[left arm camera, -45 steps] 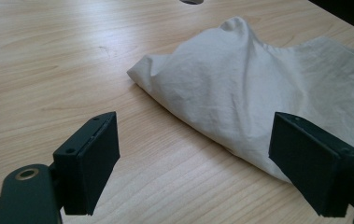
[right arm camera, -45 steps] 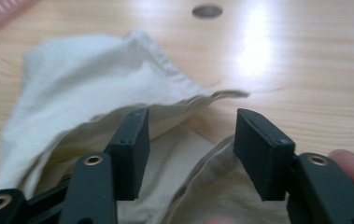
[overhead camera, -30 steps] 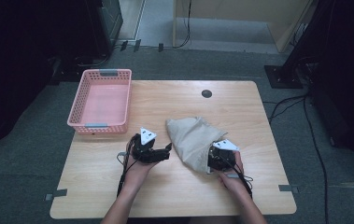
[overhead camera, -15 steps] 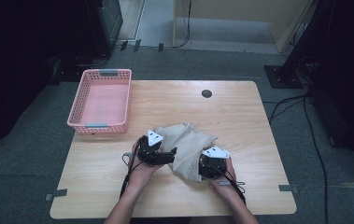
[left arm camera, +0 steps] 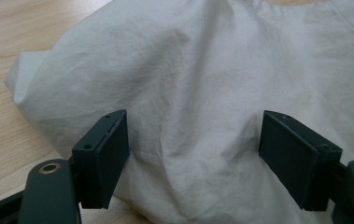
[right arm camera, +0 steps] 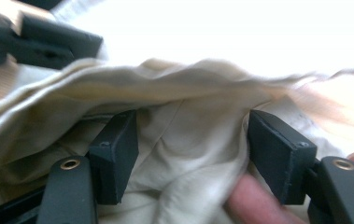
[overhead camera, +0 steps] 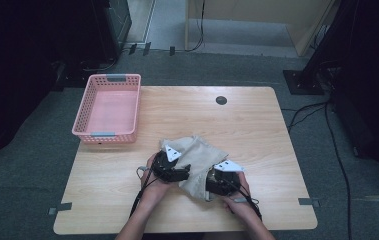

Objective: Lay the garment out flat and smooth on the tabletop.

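Handling the crumpled beige cotton cloth [overhead camera: 197, 160] on the wooden bench [overhead camera: 257, 130]: soft, light and limp, it is best pinched at a raised fold or hem. Left gripper [left arm camera: 195, 154], fingers wide but just closing, and right gripper [right arm camera: 193, 154], fingers wide and just opening, straddle folds ungripped. Pink plastic basket [overhead camera: 108, 107] stands well apart.

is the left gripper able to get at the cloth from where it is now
Probably yes: the left gripper already has the cloth bunched between its wide-set jaws, which have just been closing, and nothing lies between the pads and the fabric.
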Demonstrator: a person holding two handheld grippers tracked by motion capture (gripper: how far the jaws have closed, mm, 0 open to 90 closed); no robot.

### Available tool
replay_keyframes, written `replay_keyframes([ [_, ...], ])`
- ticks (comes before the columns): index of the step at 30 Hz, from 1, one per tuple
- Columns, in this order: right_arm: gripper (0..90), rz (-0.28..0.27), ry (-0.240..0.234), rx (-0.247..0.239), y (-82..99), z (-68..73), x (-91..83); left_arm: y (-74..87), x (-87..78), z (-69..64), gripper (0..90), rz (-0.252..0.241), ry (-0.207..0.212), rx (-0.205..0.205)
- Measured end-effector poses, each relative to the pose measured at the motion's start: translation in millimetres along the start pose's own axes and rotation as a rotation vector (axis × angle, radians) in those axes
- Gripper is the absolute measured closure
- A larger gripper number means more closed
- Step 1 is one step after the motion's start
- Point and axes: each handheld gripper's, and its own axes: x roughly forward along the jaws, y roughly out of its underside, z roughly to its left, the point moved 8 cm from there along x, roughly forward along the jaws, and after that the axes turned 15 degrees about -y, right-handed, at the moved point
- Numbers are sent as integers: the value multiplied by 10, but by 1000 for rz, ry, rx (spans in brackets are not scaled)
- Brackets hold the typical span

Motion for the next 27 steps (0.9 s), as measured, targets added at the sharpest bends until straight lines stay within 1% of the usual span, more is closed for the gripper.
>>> replay_keyframes([
  [2,361,-33,-33,1,-107,-39,-154,6,5,4,276,-4,-8,8],
  [3,369,-56,-39,2,-165,-77,-245,8,3,5,286,-8,-10,12],
  [4,374,-77,-26,7,-216,-135,-336,8,-2,3,343,-17,-4,13],
  [5,383,-96,0,10,-256,-213,-420,5,-6,4,412,-25,-4,14],
  [6,408,-113,32,18,-280,-301,-488,4,-9,3,450,-28,0,14],
  [8,467,-116,100,42,-261,-486,-559,-6,-24,-4,535,-40,7,13],
  [9,482,-107,112,60,-225,-555,-553,-10,-34,0,576,-46,9,21],
  [10,498,-92,113,73,-180,-603,-528,-17,-42,-3,630,-53,18,14],
  [12,502,-51,102,81,-84,-648,-437,-23,-54,19,710,-60,17,10],
  [14,502,-16,103,74,-8,-668,-344,-32,-70,52,800,-70,11,0],
  [15,502,-1,105,70,20,-672,-308,-37,-82,61,832,-73,14,-7],
  [16,502,10,110,64,42,-677,-280,-44,-98,67,840,-77,16,-10],
  [17,504,17,108,63,58,-680,-260,-55,-121,66,825,-81,21,-17],
  [18,507,16,107,64,66,-681,-248,-72,-146,50,773,-89,38,-31],
  [19,513,11,106,63,66,-679,-245,-90,-168,25,699,-92,58,-39],
  [21,537,9,110,59,65,-673,-240,-125,-221,-62,603,-92,104,-32],
  [22,548,6,113,57,65,-660,-232,-150,-256,-115,559,-100,129,-27],
  [25,551,6,127,32,72,-594,-196,-241,-388,-272,480,-124,197,-22],
  [27,552,9,130,27,72,-543,-173,-303,-479,-372,446,-134,232,-14],
])
